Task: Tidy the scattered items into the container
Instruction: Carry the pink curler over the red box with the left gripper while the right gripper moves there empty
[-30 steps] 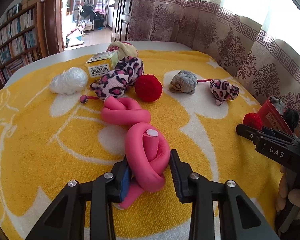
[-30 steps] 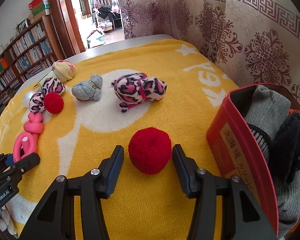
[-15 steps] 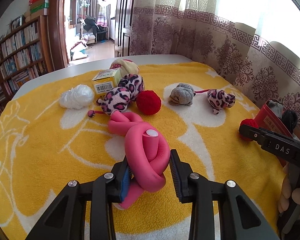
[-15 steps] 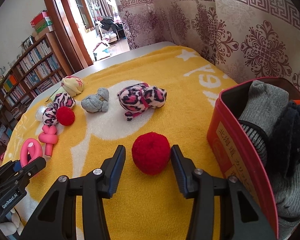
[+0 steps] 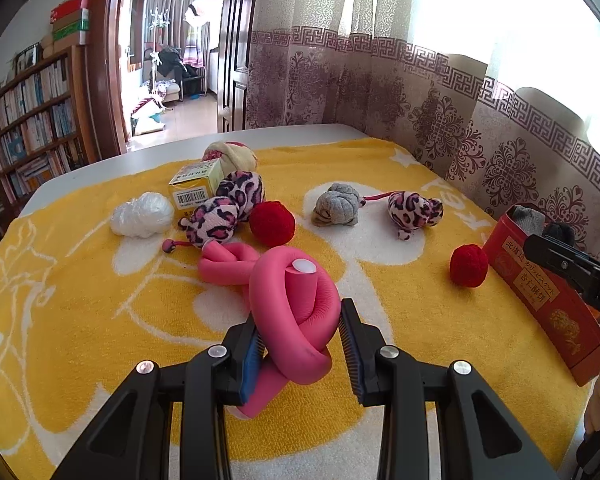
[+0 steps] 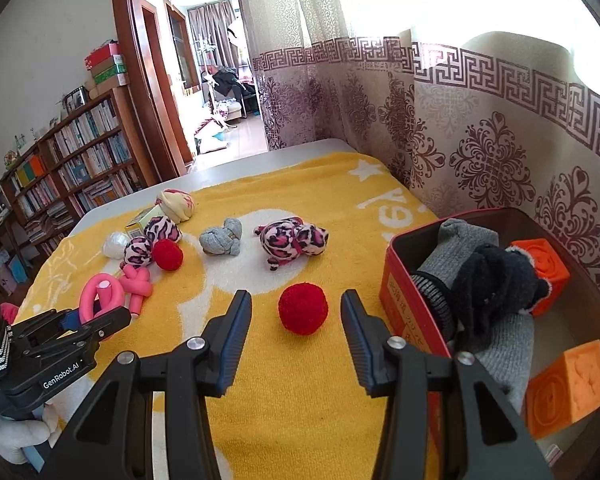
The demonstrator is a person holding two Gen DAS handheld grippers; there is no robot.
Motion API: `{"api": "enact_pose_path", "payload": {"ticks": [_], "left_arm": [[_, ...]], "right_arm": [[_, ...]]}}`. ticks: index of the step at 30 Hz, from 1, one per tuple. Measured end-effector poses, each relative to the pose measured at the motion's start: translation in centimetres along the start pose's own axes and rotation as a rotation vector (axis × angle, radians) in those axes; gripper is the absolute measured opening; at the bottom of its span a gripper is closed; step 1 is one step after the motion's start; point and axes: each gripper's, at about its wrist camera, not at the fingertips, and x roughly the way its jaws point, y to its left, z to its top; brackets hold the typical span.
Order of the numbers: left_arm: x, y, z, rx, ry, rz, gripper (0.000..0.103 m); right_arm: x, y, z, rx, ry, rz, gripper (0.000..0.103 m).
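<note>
My left gripper (image 5: 302, 344) is shut on a knotted pink foam roller (image 5: 292, 304) and holds it above the yellow towel; it also shows in the right wrist view (image 6: 100, 294). My right gripper (image 6: 296, 336) is open and raised, with a red pompom ball (image 6: 303, 309) lying on the towel beyond and between its fingers, untouched. The red tin (image 6: 404, 304) at the right holds grey and black socks (image 6: 480, 276) and orange blocks (image 6: 566, 386). The tin also shows in the left wrist view (image 5: 540, 292).
On the towel (image 5: 80, 320) lie a second pink foam knot (image 5: 224, 260), another red pompom (image 5: 272, 223), leopard plush toys (image 5: 414, 210), a grey sock ball (image 5: 336, 205), a white bundle (image 5: 142, 214), a small box (image 5: 194, 188) and a cream ball (image 5: 230, 156). Curtains hang behind.
Both grippers have risen and drawn back. The right gripper has opened wider and lifted off the red pompom, which stays on the towel. The left gripper keeps the pink roller.
</note>
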Motion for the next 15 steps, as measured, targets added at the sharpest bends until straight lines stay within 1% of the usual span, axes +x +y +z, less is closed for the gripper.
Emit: {"api": "enact_pose_path", "payload": {"ticks": [4,8,15], "left_arm": [[-0.2,-1.5,0.0,0.035,0.002,-0.017,0.037],[-0.4,-3.2,0.1,0.064,0.009,-0.054,0.037],[-0.7,-7.6,0.9,0.107,0.021,-0.160,0.037]], "right_arm": [[-2.5,-2.0,0.4,0.023,-0.040,-0.028,0.051],[-4.6,-4.8,0.2,0.048,-0.064,-0.079,0.051],[-8.3,-11.1,-0.4,0.138,-0.107,-0.168,0.051]]}}
